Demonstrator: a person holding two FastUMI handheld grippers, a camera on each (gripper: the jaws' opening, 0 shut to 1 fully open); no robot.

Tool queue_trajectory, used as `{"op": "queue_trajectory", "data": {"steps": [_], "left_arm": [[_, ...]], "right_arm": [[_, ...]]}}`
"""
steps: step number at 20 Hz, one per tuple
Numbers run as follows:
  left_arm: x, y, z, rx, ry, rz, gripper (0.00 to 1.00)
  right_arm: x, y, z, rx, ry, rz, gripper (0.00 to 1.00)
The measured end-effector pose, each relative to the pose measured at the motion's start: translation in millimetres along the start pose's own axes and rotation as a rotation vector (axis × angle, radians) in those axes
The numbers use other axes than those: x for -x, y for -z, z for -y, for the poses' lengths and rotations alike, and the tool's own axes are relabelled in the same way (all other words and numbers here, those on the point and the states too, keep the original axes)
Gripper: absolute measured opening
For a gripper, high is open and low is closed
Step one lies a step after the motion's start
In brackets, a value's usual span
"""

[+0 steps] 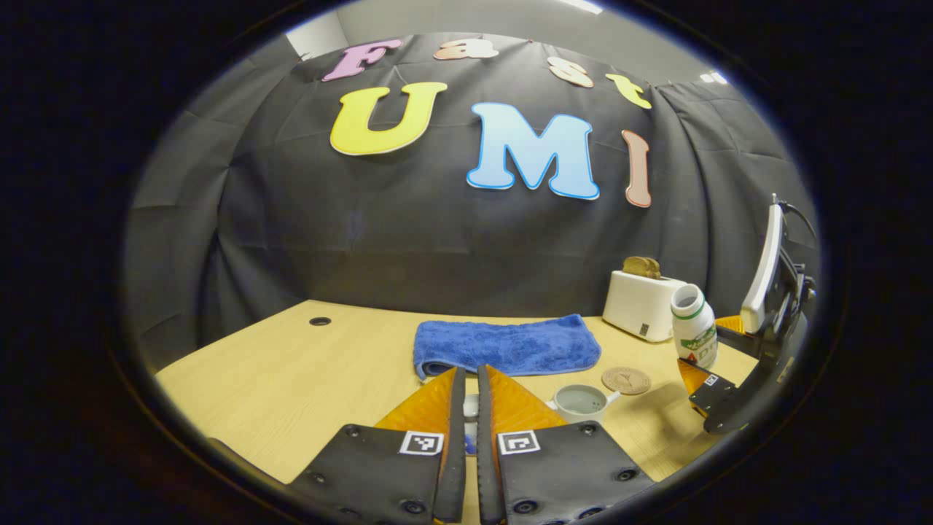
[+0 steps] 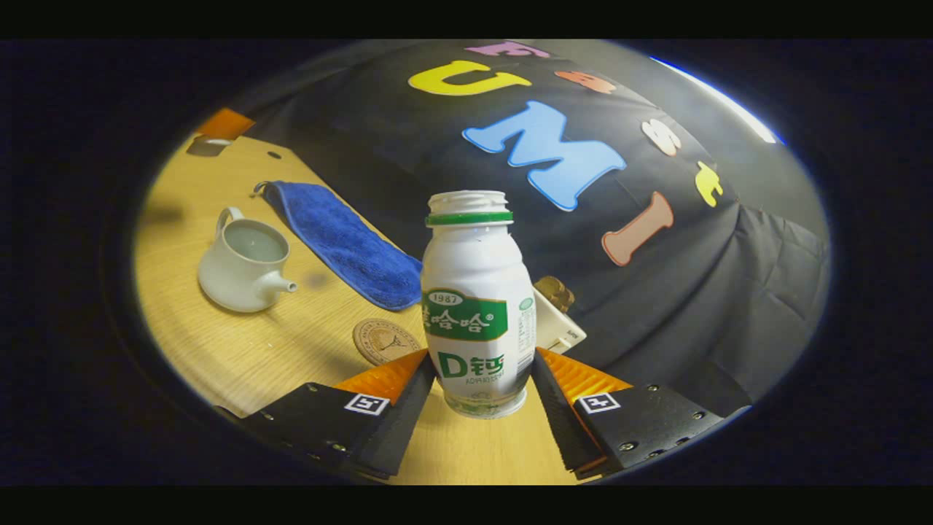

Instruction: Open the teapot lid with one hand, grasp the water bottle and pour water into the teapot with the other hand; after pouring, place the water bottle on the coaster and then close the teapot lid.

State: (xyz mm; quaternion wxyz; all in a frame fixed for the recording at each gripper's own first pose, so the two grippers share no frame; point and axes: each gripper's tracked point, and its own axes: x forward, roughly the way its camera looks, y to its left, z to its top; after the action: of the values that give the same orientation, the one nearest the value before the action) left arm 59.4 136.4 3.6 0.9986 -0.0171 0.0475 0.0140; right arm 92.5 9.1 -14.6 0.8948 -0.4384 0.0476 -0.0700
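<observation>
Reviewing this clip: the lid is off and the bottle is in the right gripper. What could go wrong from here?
1. The water bottle has no cap and is held low by the right gripper; tilted early, it may spill on the table.
2. The teapot mouth is small, so the pour could miss.
3. The coaster is small; the bottle could be set off-centre.

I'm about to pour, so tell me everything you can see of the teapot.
The teapot is small, pale and glazed-looking, like ceramic, with a short spout and a loop handle on opposite sides. It stands upright on the wooden table, lid off, its mouth open. The inside looks pale grey; whether it holds water is unclear. It sits beside the blue towel and near the coaster, apart from both. Nothing touches it but the table.
</observation>
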Motion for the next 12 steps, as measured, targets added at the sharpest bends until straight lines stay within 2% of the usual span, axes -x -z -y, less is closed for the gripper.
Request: {"op": "queue_trajectory", "data": {"steps": [8, 12], "left_arm": [[3, -3, -21, 0.022, -0.028, 0.002, 0.17], [4, -4, -28, 0.027, -0.035, 0.002, 0.17]], "right_arm": [[9, -21, -6, 0.319, 0.084, 0.076, 0.79], [11, -23, -9, 0.429, 0.096, 0.1, 0.79]]}}
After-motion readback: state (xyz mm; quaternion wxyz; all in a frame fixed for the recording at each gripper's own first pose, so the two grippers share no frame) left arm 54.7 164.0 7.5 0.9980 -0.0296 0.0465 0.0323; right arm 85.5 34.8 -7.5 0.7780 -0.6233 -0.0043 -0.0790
